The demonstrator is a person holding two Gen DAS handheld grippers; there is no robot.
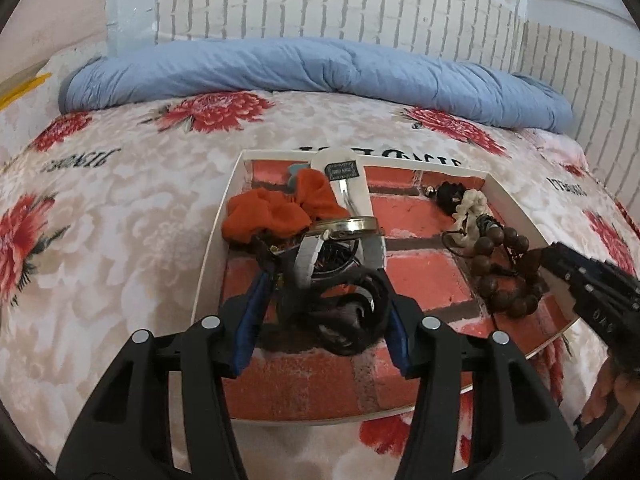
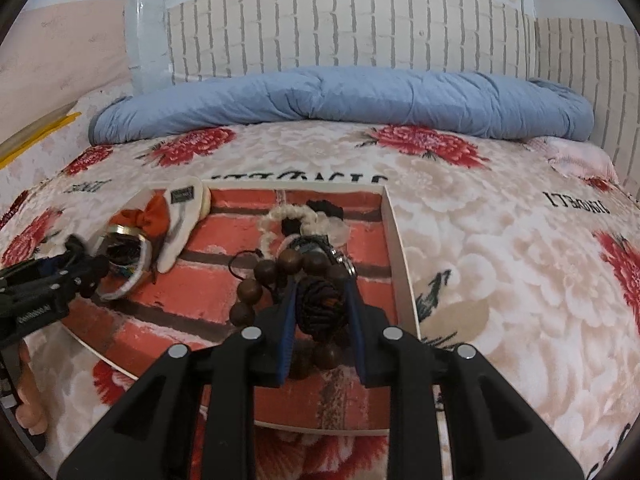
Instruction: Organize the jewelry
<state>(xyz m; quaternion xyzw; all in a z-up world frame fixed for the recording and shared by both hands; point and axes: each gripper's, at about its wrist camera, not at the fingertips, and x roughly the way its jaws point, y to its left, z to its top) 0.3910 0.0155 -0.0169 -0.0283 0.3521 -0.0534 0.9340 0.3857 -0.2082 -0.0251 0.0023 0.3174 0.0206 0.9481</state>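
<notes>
The bed cover point(image 1: 120, 216) carries black printed words, seen upside down and not clear enough to read; a small dark label point(image 1: 341, 169) on a white card point(image 1: 352, 188) in the tray point(image 1: 218, 240) has pale lettering too small to read; white letters on the side of the left tool, seen from the right wrist view, are too blurred to read with certainty.

The left tool point(image 1: 320, 300) stands about half apart, its blue pads on either side of a black band point(image 1: 352, 320) and bangles point(image 1: 344, 226) in the left part of the tray; whether the pads press them I cannot tell.

The right tool point(image 2: 320, 312) is nearly together, clamped on a dark knotted ball point(image 2: 320, 300) among the brown wooden beads point(image 2: 256, 284) in the right part of the tray.

An orange scrunchie point(image 1: 276, 210) lies beside the bangles.
</notes>
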